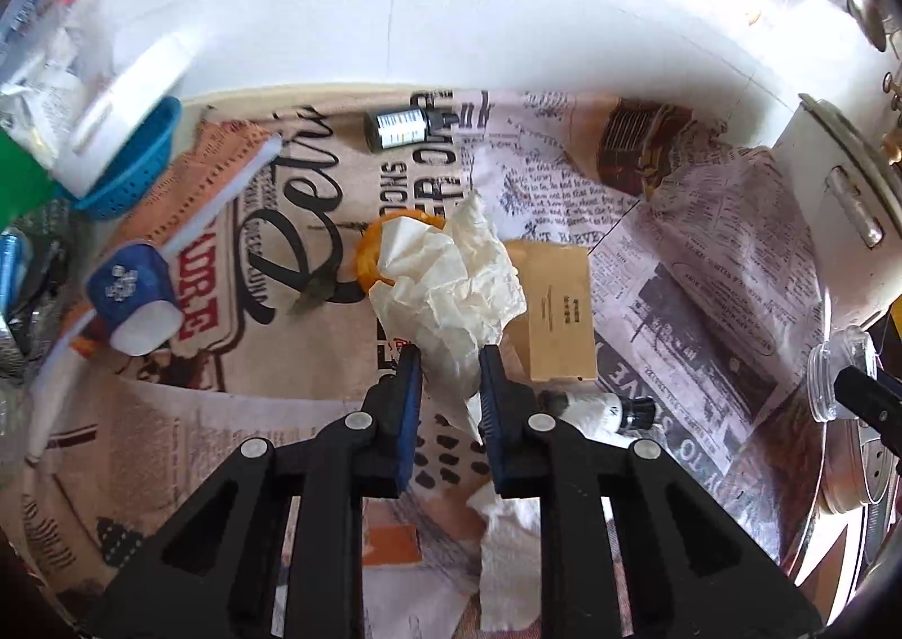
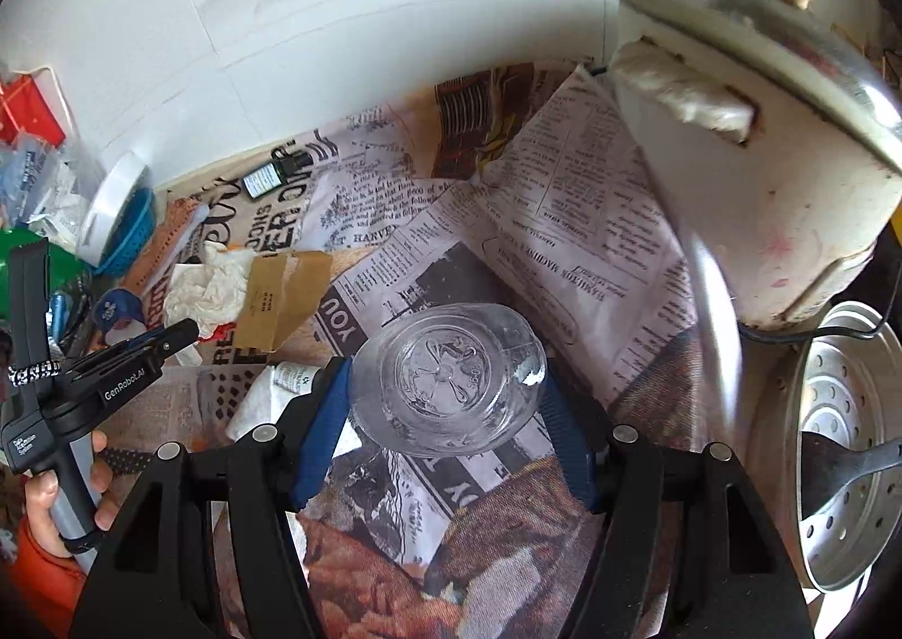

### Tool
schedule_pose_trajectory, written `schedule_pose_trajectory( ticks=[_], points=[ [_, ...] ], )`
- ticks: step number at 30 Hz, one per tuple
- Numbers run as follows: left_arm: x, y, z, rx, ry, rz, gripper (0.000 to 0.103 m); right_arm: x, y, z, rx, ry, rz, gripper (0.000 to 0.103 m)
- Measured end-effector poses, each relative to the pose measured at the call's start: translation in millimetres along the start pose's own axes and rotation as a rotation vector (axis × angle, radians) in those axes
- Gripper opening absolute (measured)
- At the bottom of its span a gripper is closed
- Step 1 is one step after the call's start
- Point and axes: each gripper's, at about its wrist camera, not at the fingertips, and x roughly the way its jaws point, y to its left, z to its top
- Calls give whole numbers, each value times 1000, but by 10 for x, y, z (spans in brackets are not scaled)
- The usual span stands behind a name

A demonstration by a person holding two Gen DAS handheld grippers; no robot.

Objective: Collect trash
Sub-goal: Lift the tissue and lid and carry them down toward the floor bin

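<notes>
The counter (image 2: 564, 199) is covered with a newsprint-patterned cloth, and the brown cardboard box (image 1: 558, 312) lying near its middle serves as the marker for everything else. To the right of the box, at the counter's edge, stands the biggest thing, a white cooker pot (image 2: 750, 199) with a metal lid and a brass knob; below it lies a perforated metal steamer tray (image 2: 840, 447). Far left of the box a blue strainer basket (image 1: 135, 159) sits tilted against clutter, and nearer, a blue-and-white paper cup (image 1: 135, 295) lies on its side.

Right of the box and nearer the onlooker, the right gripper (image 2: 445, 413) has its 2 fingers (image 2: 321, 430) set wide and pressed against the sides of a clear plastic jar (image 2: 445, 374), held off the cloth with its base toward the camera. Touching the box's left side is the crumpled white tissue (image 1: 451, 289), partly covering an orange ring-shaped item (image 1: 366, 255). The left gripper (image 1: 451, 374) has its fingers (image 1: 409, 402) drawn close together, pinching the lower end of that tissue. A hand (image 2: 62, 498) grips the tool's grey handle.

Beyond the box, toward the white wall, a small dark dropper bottle (image 1: 406, 126) lies on its side. Just in front of the box lies a small white tube (image 1: 597, 408) beside another piece of white tissue (image 1: 507, 554).
</notes>
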Motion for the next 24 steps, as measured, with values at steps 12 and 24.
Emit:
schedule_pose_trajectory(
  ticks=[12, 24],
  points=[
    [-1330, -396, -397, -86, -223, 56, 19, -843, -72, -140, -132, -127, 114, 63],
    [-2303, -306, -926, -48, -311, 51, 19, -1567, 231, -546, -138, -225, 156, 63]
  ],
)
